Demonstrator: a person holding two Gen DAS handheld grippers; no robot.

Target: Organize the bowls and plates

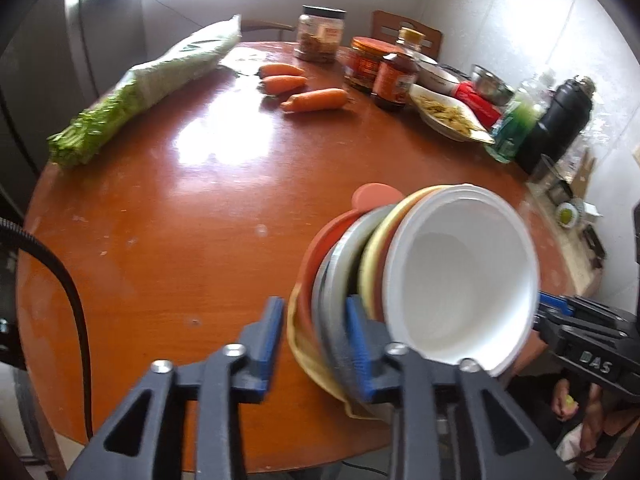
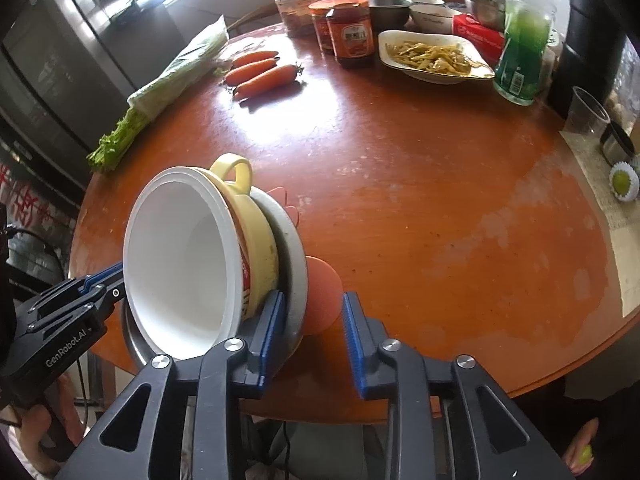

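Note:
A tilted stack of dishes hangs over the near edge of the round wooden table (image 1: pixel 180 220): a white bowl (image 1: pixel 460 276) on top, a yellow bowl with a handle (image 2: pixel 260 236), a grey plate (image 1: pixel 340 280) and an orange plate (image 1: pixel 316 256). My left gripper (image 1: pixel 316 344) grips the plate rims between its blue fingers. My right gripper (image 2: pixel 310 328) is closed around the grey plate (image 2: pixel 294 272) and orange plate (image 2: pixel 322 300) rims from the other side. The stack leans on its side between both grippers.
Across the table lie celery (image 1: pixel 132 92), three carrots (image 1: pixel 312 100), sauce jars (image 1: pixel 364 64), a plate of food (image 1: pixel 448 114), metal bowls (image 1: pixel 490 88), a green bottle (image 1: pixel 516 124) and a black flask (image 1: pixel 560 120). A plastic cup (image 2: pixel 586 114) stands at the right.

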